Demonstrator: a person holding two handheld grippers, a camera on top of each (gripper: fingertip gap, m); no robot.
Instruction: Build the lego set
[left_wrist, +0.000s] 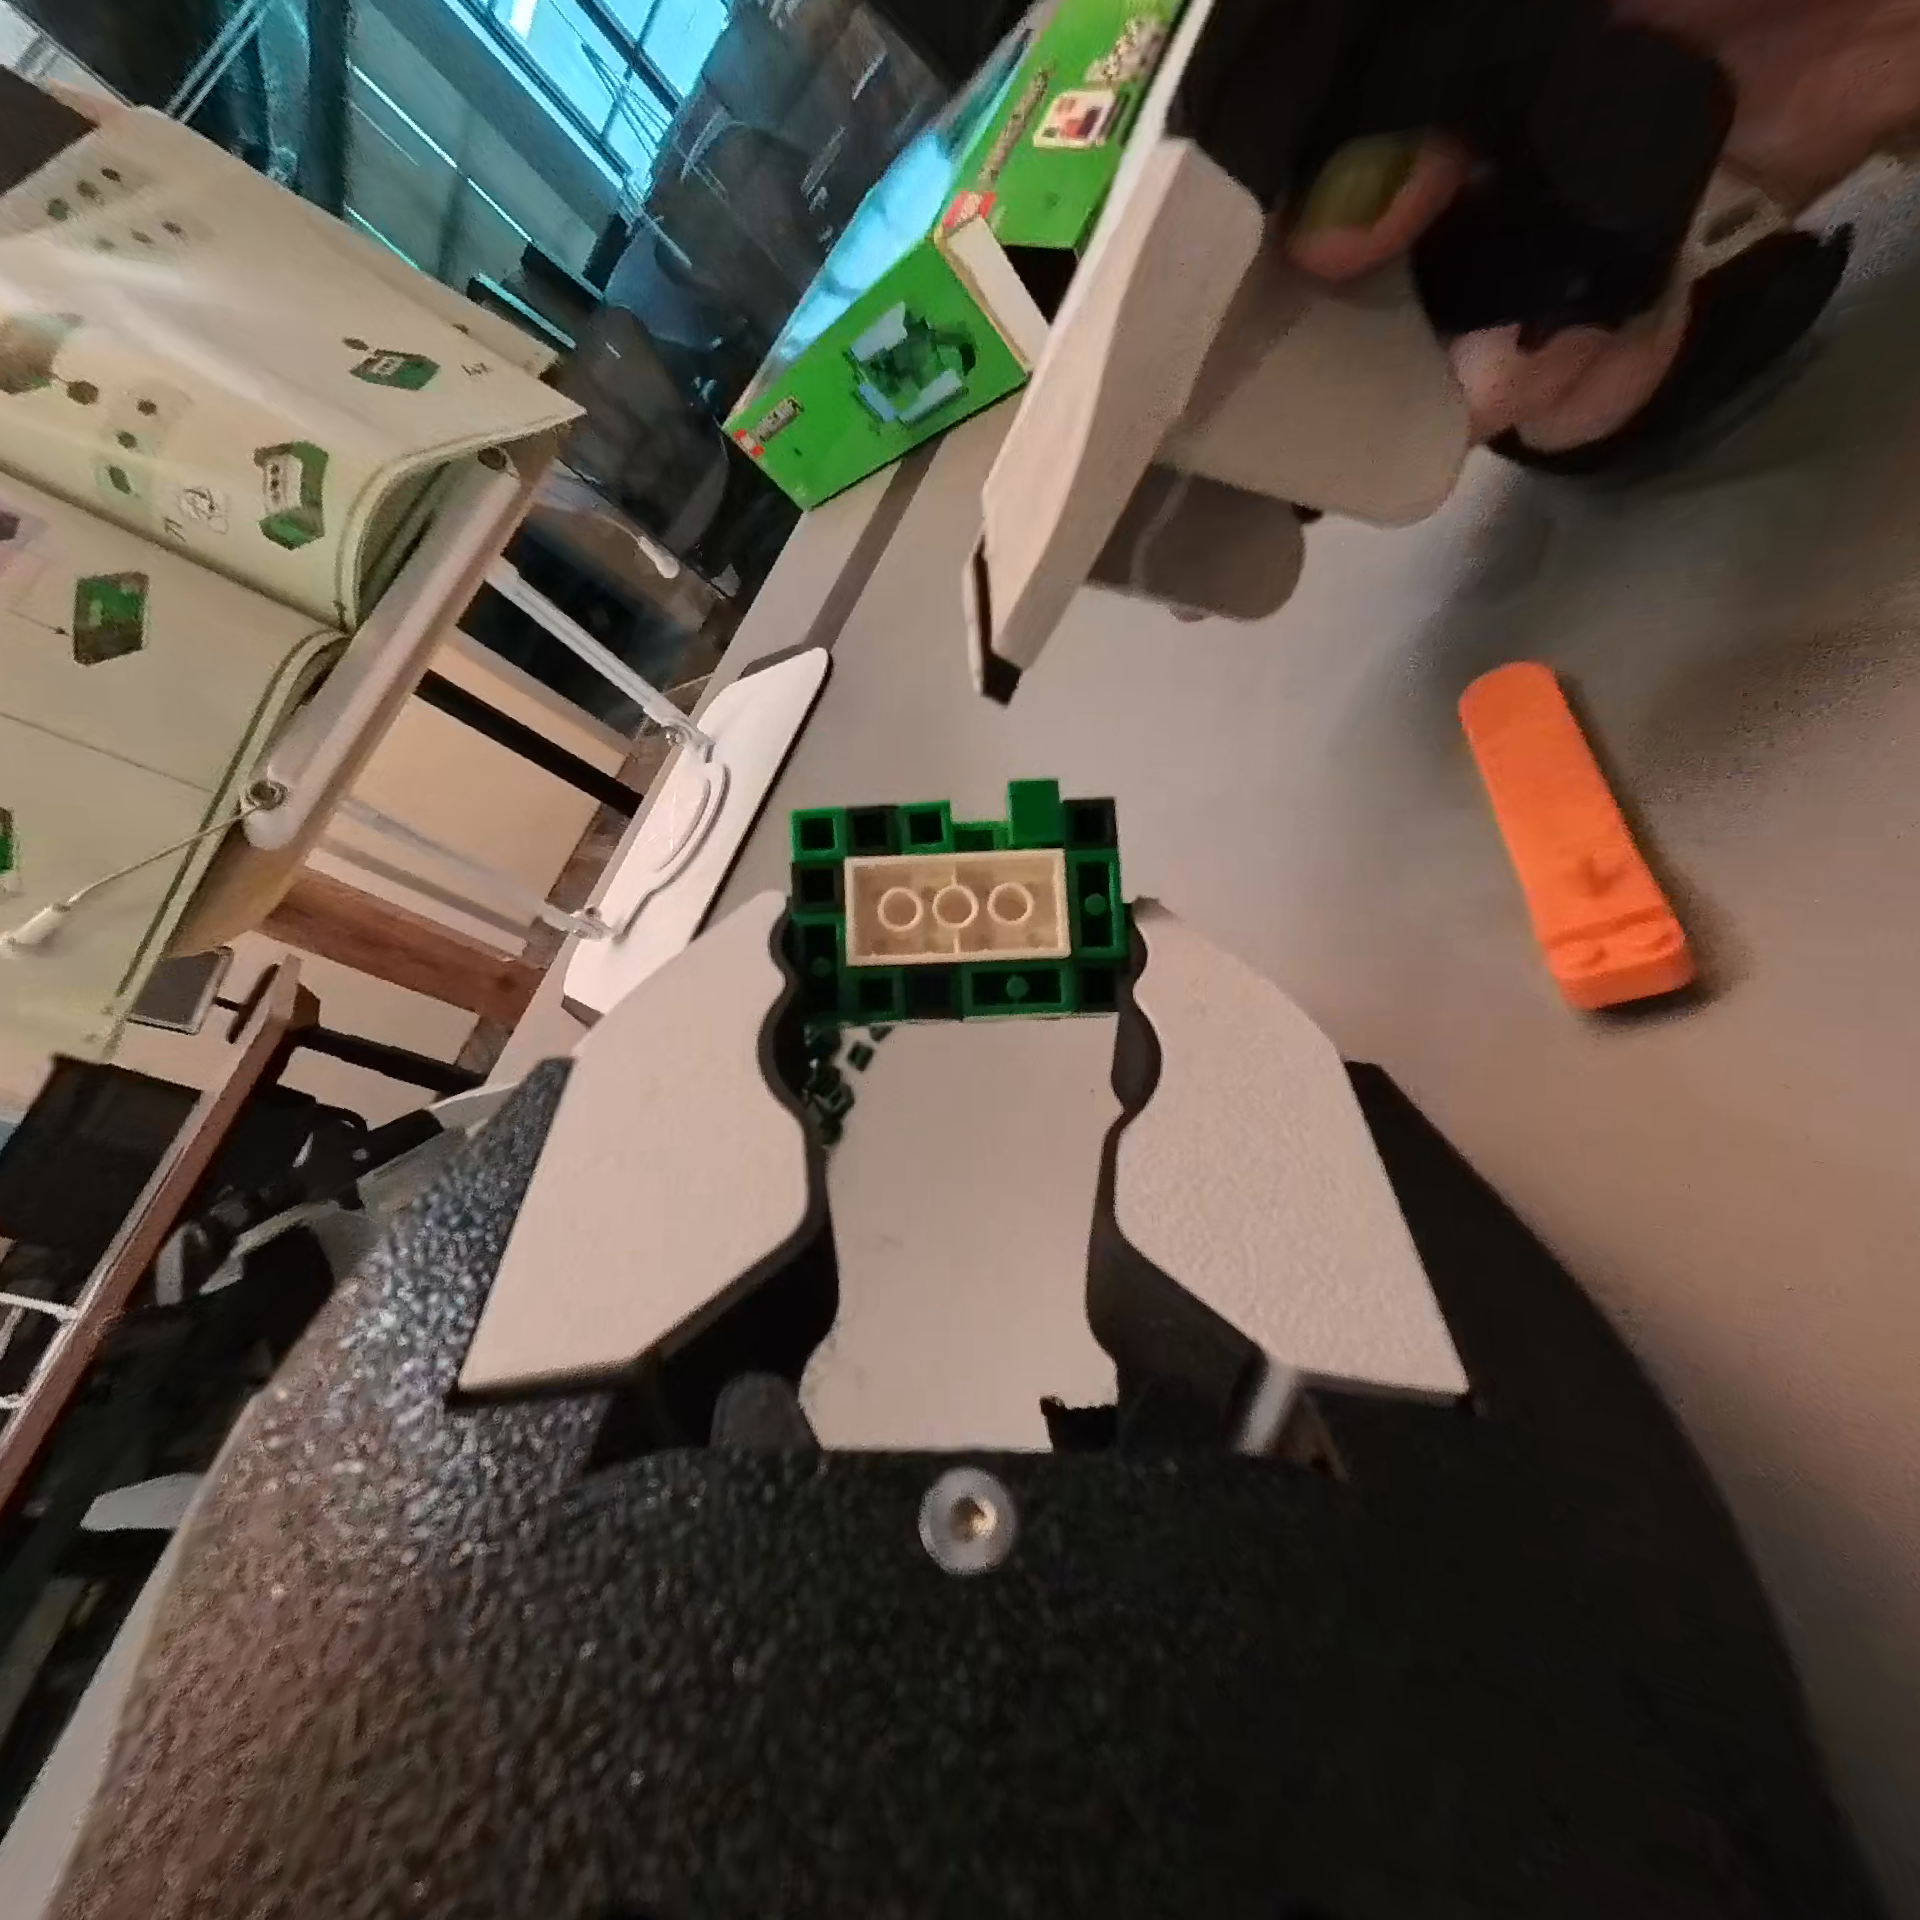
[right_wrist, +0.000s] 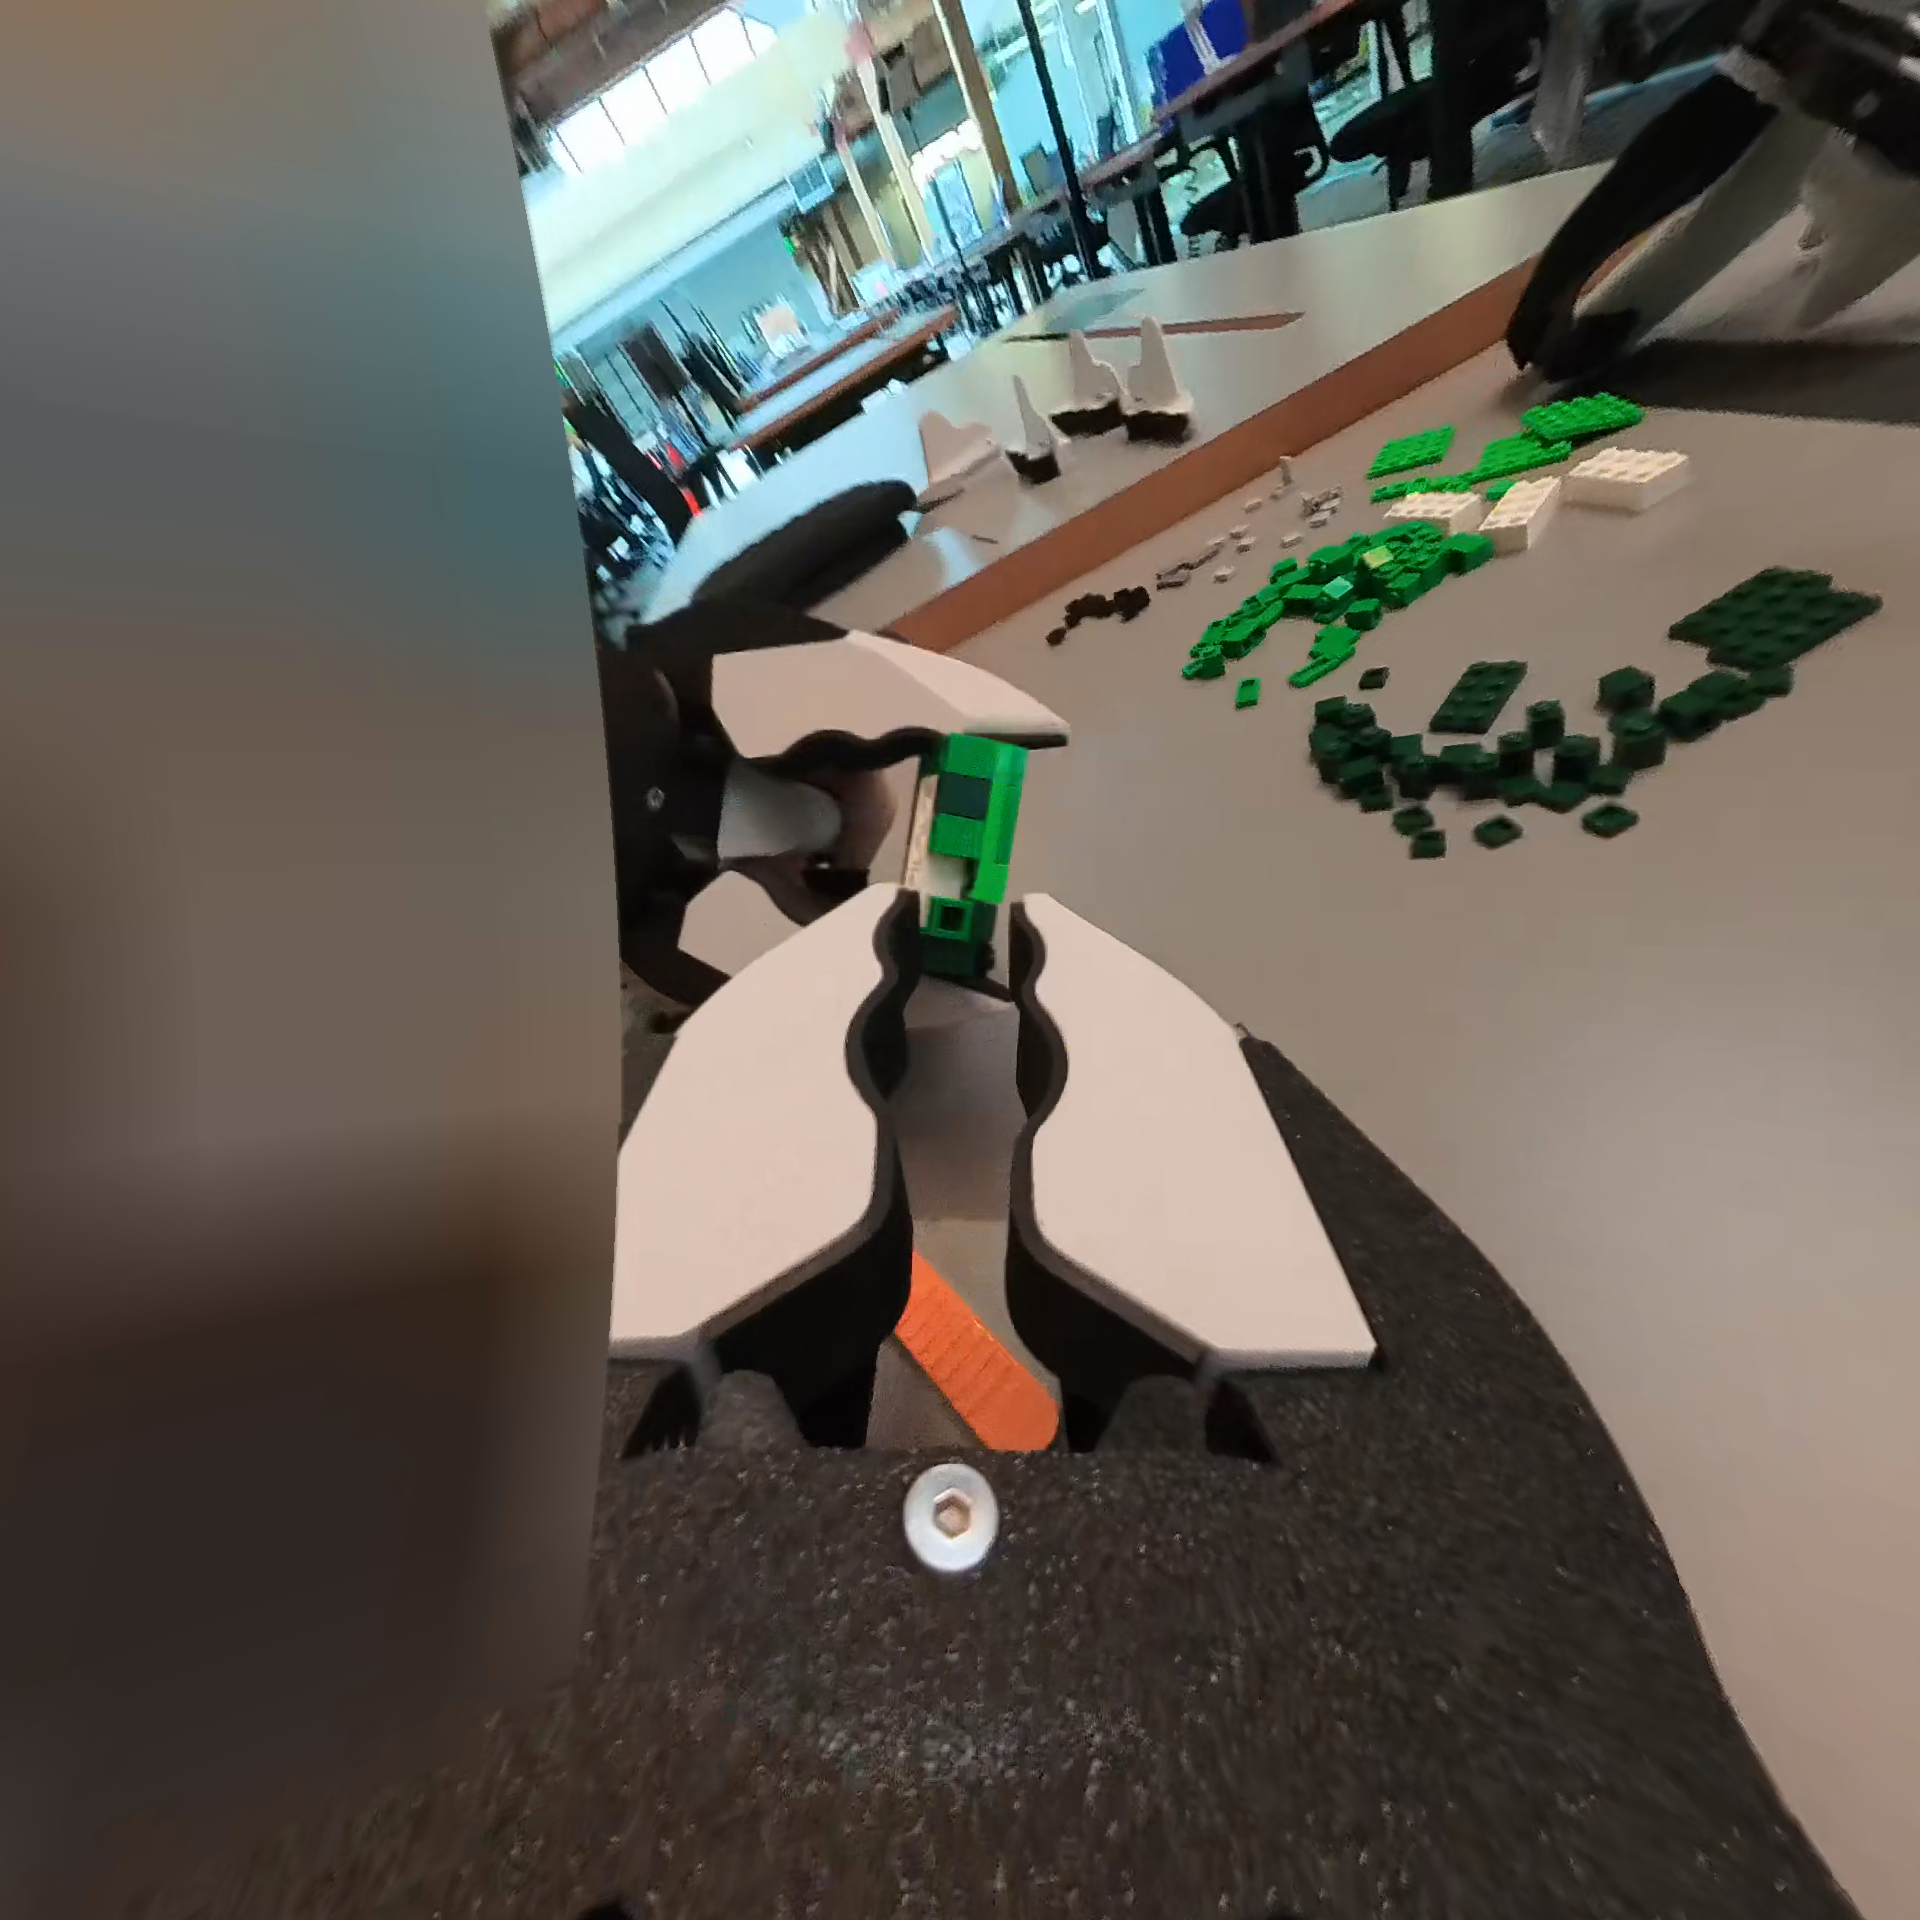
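My left gripper is shut on a small green lego assembly and holds it over the grey table. The assembly's underside faces the camera, with a white brick set into it. In the right wrist view the assembly stands on edge under the left gripper's upper finger. My right gripper points at its lower end with the jaws a narrow gap apart and nothing visibly between them. In the left wrist view the right gripper hovers just beyond the assembly, apart from it.
An orange brick separator lies to the right. Loose bright green, dark green and white bricks and a dark green plate are spread over the table. The green set box and an instruction booklet on a stand are behind.
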